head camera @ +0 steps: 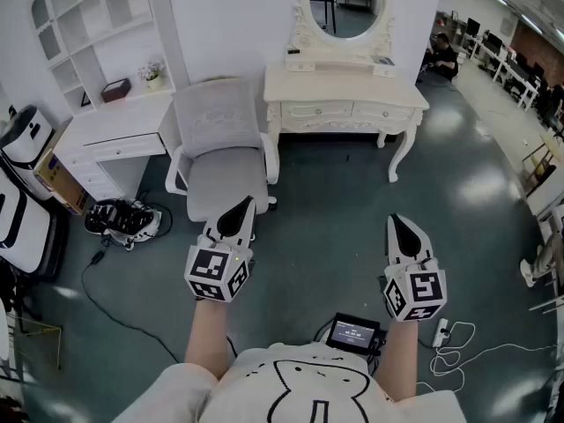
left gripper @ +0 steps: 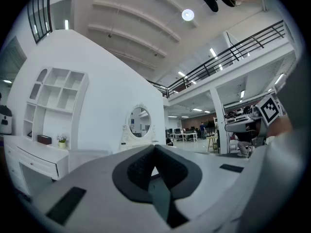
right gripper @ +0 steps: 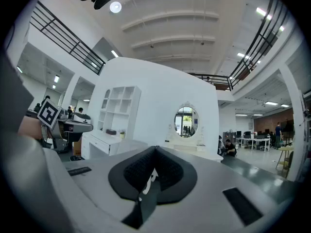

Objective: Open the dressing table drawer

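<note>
- Two hand-held grippers are level above the dark floor [head camera: 335,201], both well apart from the furniture.
- The left gripper [head camera: 236,210] has its two jaws pressed together, with nothing between them.
- The right gripper [head camera: 402,229] is also closed and empty (its pads meet at the tip).
- One dressing table [head camera: 345,85] stands ahead against the white wall [head camera: 229,16], and it carries one oval mirror [head camera: 346,3].
- Two drawers show in its front, the left drawer [head camera: 317,110] and the right drawer [head camera: 385,115], both pushed in.
- One grey office chair [head camera: 220,139] stands between the dressing table and one white desk [head camera: 115,122].
</note>
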Tool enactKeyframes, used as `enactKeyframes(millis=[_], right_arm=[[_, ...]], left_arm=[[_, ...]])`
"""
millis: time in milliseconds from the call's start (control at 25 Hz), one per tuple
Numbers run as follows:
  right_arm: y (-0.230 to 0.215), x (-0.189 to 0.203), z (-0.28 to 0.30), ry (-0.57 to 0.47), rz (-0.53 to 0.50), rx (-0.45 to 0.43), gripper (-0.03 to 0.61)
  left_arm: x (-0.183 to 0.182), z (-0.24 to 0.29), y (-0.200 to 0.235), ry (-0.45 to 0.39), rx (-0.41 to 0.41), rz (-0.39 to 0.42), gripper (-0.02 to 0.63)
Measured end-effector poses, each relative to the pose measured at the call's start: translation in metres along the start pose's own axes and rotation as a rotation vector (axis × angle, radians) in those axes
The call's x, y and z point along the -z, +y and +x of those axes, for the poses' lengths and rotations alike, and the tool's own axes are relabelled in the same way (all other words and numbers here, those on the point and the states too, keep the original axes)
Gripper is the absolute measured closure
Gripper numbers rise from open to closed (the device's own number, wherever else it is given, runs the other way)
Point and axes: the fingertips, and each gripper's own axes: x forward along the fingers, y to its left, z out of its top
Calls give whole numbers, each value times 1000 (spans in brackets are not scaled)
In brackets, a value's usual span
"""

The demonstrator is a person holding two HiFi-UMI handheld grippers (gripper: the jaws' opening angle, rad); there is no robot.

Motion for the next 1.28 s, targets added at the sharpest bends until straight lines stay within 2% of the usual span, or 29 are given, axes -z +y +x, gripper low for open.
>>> enactKeyframes(millis=[360,880,1280], right_arm=[[-25,5,7,6,7,-27,555],[-117,23,35,30,-11,-94,556],[-138,39,57,48,-3,-136,556]], left_arm=[[-3,24,-19,3,-9,-2,611],[3,96,-75,-10,-76,-5,611],[10,124,-83,6,-108,-17,611]])
